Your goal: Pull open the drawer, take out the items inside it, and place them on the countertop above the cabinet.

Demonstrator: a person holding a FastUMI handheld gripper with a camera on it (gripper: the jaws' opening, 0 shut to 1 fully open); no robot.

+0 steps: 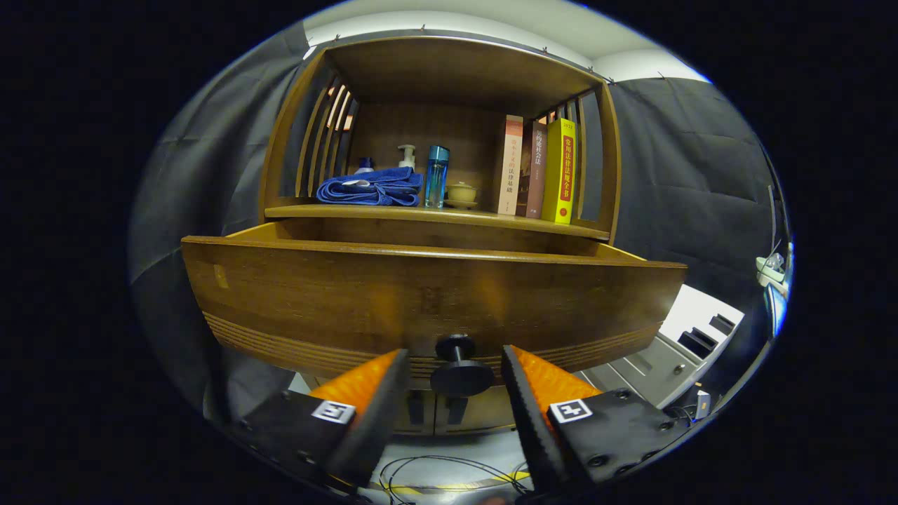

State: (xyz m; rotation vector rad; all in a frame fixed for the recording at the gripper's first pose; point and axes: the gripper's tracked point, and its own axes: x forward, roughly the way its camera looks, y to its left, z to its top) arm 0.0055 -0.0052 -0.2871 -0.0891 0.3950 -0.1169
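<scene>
The wooden drawer (421,294) stands pulled out from the cabinet, its front panel close ahead of me. Its black round knob (459,368) sits between my two orange-and-black fingers, with a gap on each side. My gripper (454,365) is open around the knob, neither finger pressing on it. The drawer's inside is hidden behind the front panel. Above it runs the countertop (484,217), a wooden shelf surface inside the cabinet's upper frame.
On the countertop lie a folded blue towel (370,187), a pump bottle (406,156), a blue bottle (436,175), a small cup (461,193) and three upright books (537,172). Grey equipment (673,351) stands low at the right. Cables (449,470) lie on the floor below.
</scene>
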